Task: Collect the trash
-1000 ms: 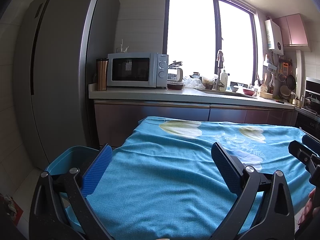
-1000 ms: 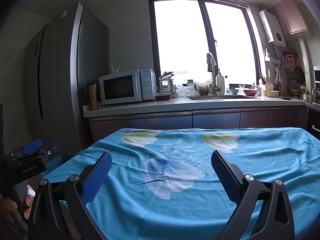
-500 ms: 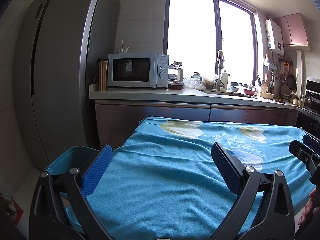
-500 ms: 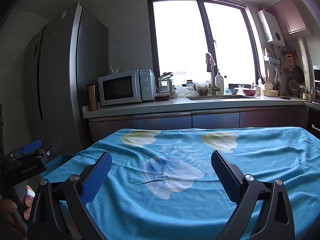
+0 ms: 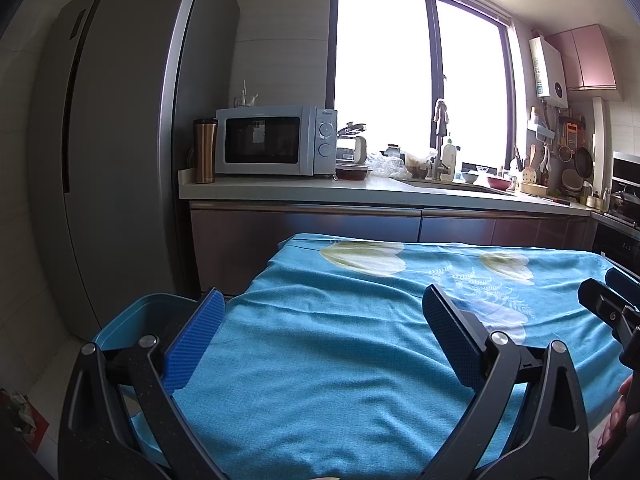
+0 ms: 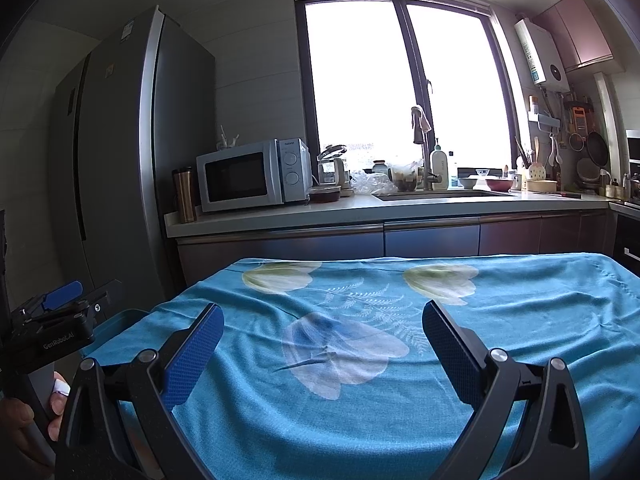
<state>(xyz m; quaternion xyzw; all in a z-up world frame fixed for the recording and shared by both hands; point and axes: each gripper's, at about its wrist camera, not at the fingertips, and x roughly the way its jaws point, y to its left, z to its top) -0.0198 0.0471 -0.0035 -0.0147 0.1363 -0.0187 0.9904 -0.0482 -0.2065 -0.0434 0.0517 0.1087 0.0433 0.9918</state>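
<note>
My left gripper [image 5: 323, 320] is open and empty, held above the near left part of a table covered with a blue flowered cloth [image 5: 360, 344]. My right gripper [image 6: 323, 332] is open and empty above the middle of the same cloth [image 6: 400, 400]. A blue bin [image 5: 136, 320] stands at the table's left edge, partly behind my left finger; its rim also shows in the right wrist view [image 6: 120, 322]. No trash item shows on the cloth. Each gripper shows at the edge of the other's view.
A tall grey fridge [image 5: 100, 160] stands at the left. A counter [image 5: 360, 194] behind the table carries a microwave [image 5: 276, 140], a metal flask, plastic bags, a sink and dishes. Some crumpled stuff lies on the floor at the lower left [image 5: 20, 412].
Both views shifted very slightly; both grippers stay open and empty over the cloth.
</note>
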